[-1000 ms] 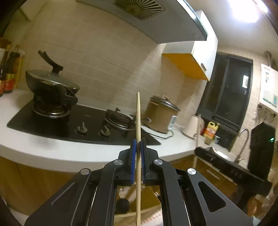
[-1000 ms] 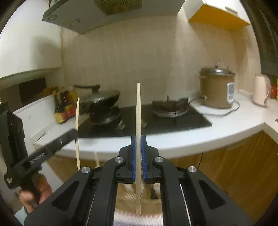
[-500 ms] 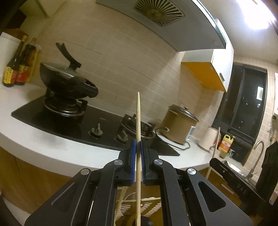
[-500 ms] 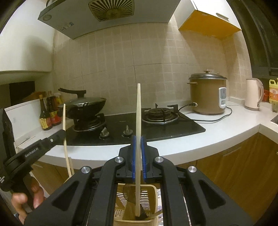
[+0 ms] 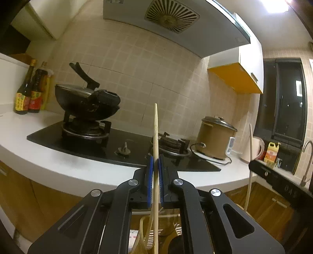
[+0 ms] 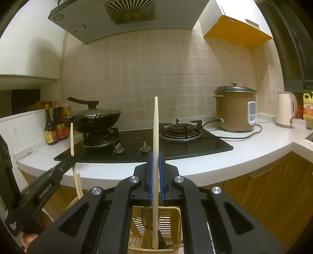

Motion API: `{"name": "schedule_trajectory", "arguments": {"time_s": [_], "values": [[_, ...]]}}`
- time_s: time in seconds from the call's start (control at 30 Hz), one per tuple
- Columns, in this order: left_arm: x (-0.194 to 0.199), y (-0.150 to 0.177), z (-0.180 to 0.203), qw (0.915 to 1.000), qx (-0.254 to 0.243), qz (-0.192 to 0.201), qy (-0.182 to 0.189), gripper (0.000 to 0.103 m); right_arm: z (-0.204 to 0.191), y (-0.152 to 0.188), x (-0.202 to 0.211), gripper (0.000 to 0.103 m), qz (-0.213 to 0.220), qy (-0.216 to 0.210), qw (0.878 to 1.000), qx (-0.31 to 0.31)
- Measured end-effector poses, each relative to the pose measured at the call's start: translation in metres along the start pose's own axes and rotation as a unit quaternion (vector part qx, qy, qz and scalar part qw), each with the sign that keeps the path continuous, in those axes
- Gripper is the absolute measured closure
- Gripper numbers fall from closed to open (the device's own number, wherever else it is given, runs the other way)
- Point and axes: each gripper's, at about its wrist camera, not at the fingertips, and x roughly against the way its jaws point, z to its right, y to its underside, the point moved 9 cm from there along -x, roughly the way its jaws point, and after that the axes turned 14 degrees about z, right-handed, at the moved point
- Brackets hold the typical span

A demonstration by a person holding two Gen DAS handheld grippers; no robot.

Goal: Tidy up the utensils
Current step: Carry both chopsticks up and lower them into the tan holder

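Both views sit lower than a second ago: the worktop (image 6: 244, 148) has risen in the frame and the slotted utensil basket (image 6: 172, 226) now fills the bottom centre of the right wrist view, where a second ago only a sliver of it showed. The right claw (image 6: 156, 175) stays pressed onto a pale chopstick (image 6: 156, 136), blue pads on either side, the stick upright with its lower end down inside the basket. The left claw (image 5: 155, 181) keeps its pinch on a bamboo chopstick (image 5: 155, 132), also upright; its lower end drops past the bottom edge over the basket's contents, which are too dark to sort out. In the left wrist view the right claw's black body has come in at the right edge with its pale stick beside it. In the right wrist view the left claw appears at lower left, carrying its stick.

The white worktop curves across mid-frame with wooden cabinet fronts below. A black gas hob (image 6: 137, 144) is set into it, a lidded wok (image 6: 95, 119) on the left burner. Sauce bottles (image 6: 55, 127) stand far left, a brown rice cooker (image 6: 234, 109) and a white kettle (image 6: 284, 109) to the right. Beige tiles cover the wall, with a range hood (image 6: 127, 13) at the top.
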Motion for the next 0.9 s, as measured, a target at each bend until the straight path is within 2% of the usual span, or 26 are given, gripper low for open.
{"name": "schedule_trajectory", "arguments": {"time_s": [0.2,0.33,0.5,0.9], "values": [[0.006,0.010,0.001,0.9999,-0.006,-0.012,0.007,0.100,0.005,0.007,0.002,0.099,-0.002,-0.006,1.000,-0.019],[0.015,0.013,0.002,0.9996,-0.010,-0.024,0.014,0.099,0.007,0.002,0.014,0.099,0.014,0.000,1.000,-0.018],[0.027,0.010,-0.002,0.9994,-0.003,-0.032,0.016,0.099,0.010,-0.006,0.028,0.099,0.013,-0.005,1.000,-0.028],[0.044,0.003,-0.010,0.9992,0.001,-0.037,0.015,0.096,0.003,-0.013,0.051,0.099,0.003,-0.009,1.000,0.002]]}}
